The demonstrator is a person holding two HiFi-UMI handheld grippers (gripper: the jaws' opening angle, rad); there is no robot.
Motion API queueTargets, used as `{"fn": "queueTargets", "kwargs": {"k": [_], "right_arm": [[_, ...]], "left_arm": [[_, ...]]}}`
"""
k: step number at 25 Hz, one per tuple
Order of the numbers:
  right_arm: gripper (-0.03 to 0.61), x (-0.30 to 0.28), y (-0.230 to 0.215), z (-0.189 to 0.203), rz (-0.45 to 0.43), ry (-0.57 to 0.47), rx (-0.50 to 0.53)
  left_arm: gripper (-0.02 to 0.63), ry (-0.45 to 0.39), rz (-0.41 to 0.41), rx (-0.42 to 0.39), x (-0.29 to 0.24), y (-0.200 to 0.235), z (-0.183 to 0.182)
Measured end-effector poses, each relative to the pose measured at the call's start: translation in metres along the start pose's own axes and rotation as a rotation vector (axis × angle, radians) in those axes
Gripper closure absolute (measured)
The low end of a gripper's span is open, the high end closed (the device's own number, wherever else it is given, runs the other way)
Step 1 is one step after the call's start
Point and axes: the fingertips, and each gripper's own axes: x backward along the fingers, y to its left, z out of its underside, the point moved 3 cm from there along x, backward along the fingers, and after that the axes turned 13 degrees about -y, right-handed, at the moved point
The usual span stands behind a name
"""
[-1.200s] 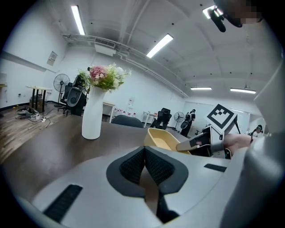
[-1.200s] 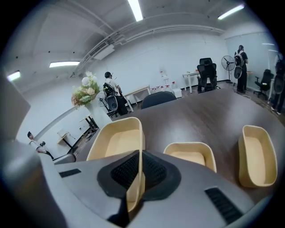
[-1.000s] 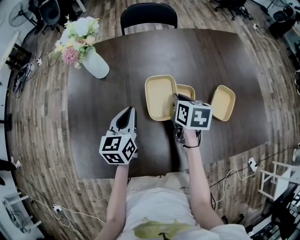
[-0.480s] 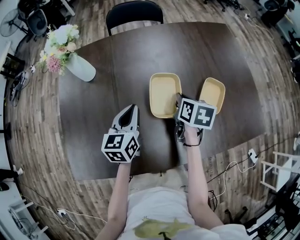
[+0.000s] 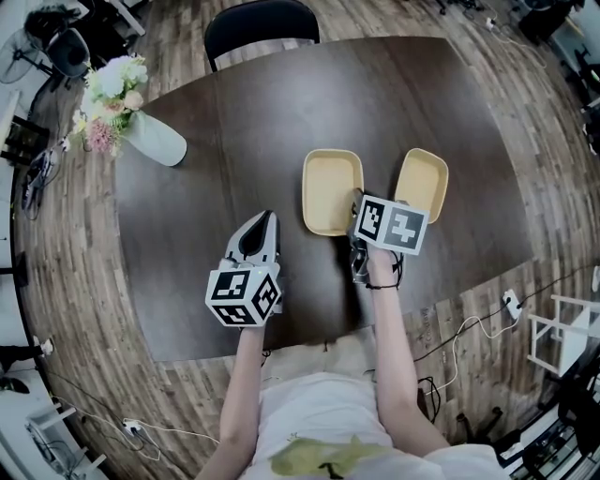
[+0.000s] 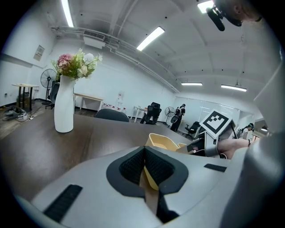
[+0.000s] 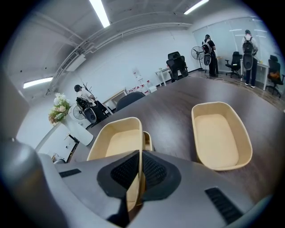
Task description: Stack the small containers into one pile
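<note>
Three pale yellow containers lie on the dark table [image 5: 234, 122]. The big one [image 5: 332, 191] [image 7: 116, 141] is in the middle. My right gripper [image 5: 358, 202] [image 7: 140, 153] is shut on the near right rim of it. A smaller container [image 7: 148, 140] peeks out just behind that rim; the head view hides it under the right gripper's marker cube [image 5: 390, 225]. The third container [image 5: 421, 185] [image 7: 220, 136] lies apart to the right. My left gripper [image 5: 264, 217] [image 6: 144, 149] hovers left of the big container, shut and with nothing in it.
A white vase of flowers [image 5: 141, 127] [image 6: 63, 107] stands at the table's far left. A black chair [image 5: 261, 23] is pushed in at the far edge. The person's arms reach in over the near edge.
The head view has shifted, so the table sits differently in frame. The small middle container, visible one second ago, is now hidden behind the right gripper's cube. Both grippers keep their states.
</note>
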Motion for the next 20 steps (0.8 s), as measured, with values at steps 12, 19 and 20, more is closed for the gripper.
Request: {"fn": "queueTargets", "kwargs": {"k": [12,19,20], "right_arm": [[0.546,-0.009,-0.005,0.015,0.023,0.052,0.011],[0.545,-0.019,-0.001,0.021,-0.002,0.031,0.007],[0.545,-0.017,0.000,0.019,0.003,0.028,0.017]], "left_arm": [[0.589,0.005,-0.003,0.005,0.003,0.005,0.003],[0.589,0.009,0.008,0.006,0.002,0.010,0.002],[0.589,0.010,0.010,0.006,0.002,0.010,0.003]]}}
